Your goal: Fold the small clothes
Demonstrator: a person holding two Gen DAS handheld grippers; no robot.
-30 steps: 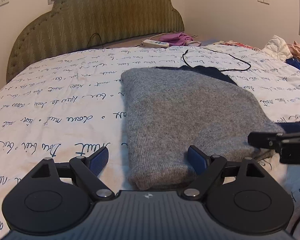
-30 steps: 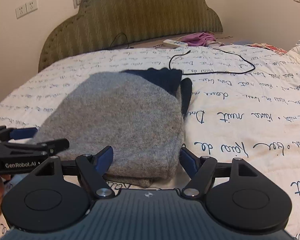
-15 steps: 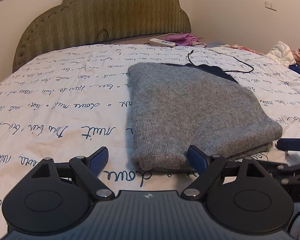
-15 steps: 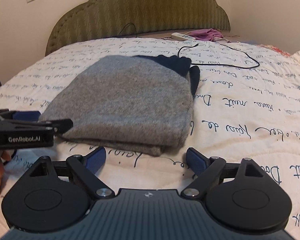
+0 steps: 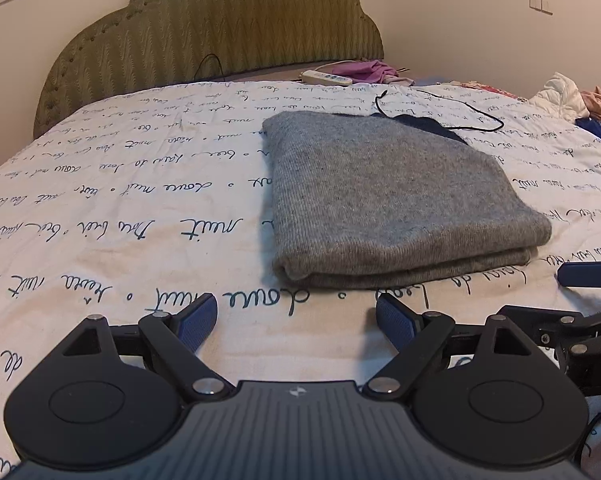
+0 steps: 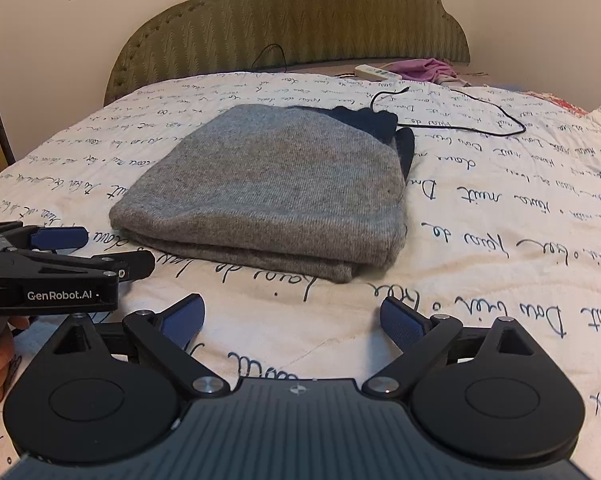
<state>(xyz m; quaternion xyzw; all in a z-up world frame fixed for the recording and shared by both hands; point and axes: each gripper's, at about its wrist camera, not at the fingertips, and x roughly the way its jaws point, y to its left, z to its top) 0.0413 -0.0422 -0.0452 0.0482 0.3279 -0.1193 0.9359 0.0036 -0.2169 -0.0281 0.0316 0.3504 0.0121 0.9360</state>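
Note:
A grey knit garment [image 5: 384, 196] lies folded in a flat rectangle on the bed, with a dark navy part showing at its far edge [image 5: 424, 126]. It also shows in the right wrist view [image 6: 276, 184]. My left gripper [image 5: 296, 320] is open and empty, just short of the garment's near edge. My right gripper [image 6: 292, 318] is open and empty, also short of the near edge. The left gripper shows from the side in the right wrist view [image 6: 72, 252]. One pad of the right gripper shows in the left wrist view [image 5: 588, 274].
The bed has a white cover with blue script [image 5: 140, 232] and a green padded headboard [image 5: 220, 36]. A black cable [image 5: 452, 108] lies behind the garment. A white power strip [image 5: 326, 77] and purple cloth [image 5: 366, 70] lie near the headboard. Loose clothes [image 5: 572, 100] are piled at right.
Both grippers have pulled back from the garment's near edge toward the front of the bed, open and empty. The folded garment stays in place.

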